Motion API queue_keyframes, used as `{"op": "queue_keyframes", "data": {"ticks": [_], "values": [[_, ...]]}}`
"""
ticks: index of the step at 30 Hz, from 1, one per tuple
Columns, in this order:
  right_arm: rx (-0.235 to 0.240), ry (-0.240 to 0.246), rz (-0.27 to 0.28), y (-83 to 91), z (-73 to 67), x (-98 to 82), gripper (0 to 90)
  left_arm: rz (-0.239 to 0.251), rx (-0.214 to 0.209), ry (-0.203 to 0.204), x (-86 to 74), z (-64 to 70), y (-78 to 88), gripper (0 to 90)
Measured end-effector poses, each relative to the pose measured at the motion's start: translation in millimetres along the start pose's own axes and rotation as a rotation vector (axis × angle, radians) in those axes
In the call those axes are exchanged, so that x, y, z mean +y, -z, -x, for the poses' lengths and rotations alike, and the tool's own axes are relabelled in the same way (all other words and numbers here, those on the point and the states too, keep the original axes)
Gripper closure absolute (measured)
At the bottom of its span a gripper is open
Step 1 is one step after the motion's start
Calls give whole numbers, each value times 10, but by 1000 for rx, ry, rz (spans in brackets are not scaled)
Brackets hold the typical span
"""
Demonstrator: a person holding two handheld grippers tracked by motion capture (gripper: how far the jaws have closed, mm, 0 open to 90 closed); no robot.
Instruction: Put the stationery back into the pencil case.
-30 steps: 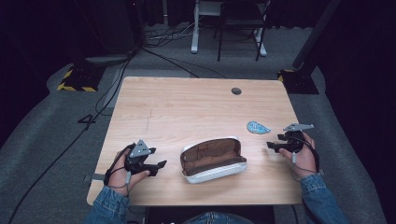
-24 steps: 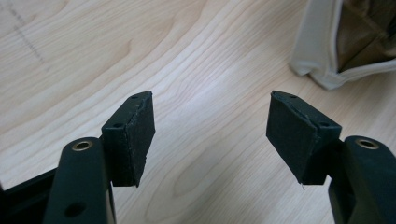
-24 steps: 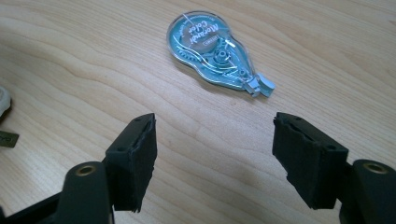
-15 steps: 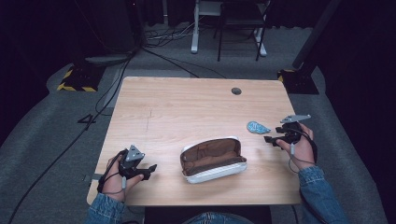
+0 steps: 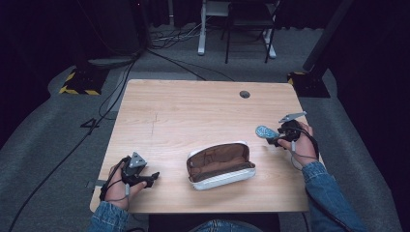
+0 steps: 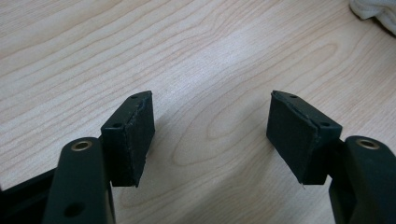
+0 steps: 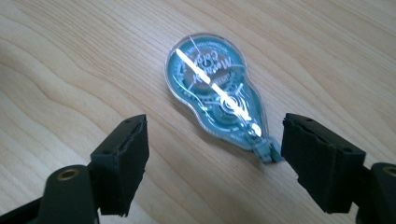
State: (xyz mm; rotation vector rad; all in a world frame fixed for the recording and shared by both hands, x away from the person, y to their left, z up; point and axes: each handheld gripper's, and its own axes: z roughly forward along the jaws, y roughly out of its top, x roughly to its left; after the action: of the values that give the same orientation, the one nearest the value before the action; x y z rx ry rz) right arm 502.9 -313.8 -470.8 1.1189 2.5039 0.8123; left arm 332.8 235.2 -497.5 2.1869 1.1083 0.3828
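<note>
Wooden table (image 5: 203, 111), high view. Open pouch-like case (image 5: 221, 164), brown lining up, near front edge at centre. Teal correction-tape dispenser (image 7: 215, 93) flat on table near right edge, narrow tip just beside one pad. Right gripper (image 7: 215, 163): jaws wide apart, straddling dispenser's tip end, not clamped. Left gripper (image 6: 210, 135): near front-left corner, jaws wide apart over bare wood, nothing between them.

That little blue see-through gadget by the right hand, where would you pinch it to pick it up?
Probably across the narrow waist of the correction tape dispenser, coming from above. It lies flat, and its round end looks wider than its tapered tip. The right gripper is open just short of the tip.
</note>
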Motion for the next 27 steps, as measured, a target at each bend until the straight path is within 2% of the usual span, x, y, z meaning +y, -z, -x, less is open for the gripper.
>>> {"op": "queue_keyframes", "data": {"ticks": [3, 9, 17, 24, 27], "values": [[5, 12, -7, -69, 4, 85, 238, 1, 3, -12, 0, -13, -2, 312], [23, 7, 8, -145, 22, 168, 256, 12, 6, -15, 2, -20, -25, 279], [34, 4, -23, -281, 42, 178, 278, 16, 0, -24, 4, -25, -35, 265], [26, -7, -8, -304, 37, 176, 303, 22, 2, -26, 3, -21, -44, 257], [22, -12, -8, -300, 34, 183, 355, 22, 1, -26, 3, -21, -44, 256]]}}
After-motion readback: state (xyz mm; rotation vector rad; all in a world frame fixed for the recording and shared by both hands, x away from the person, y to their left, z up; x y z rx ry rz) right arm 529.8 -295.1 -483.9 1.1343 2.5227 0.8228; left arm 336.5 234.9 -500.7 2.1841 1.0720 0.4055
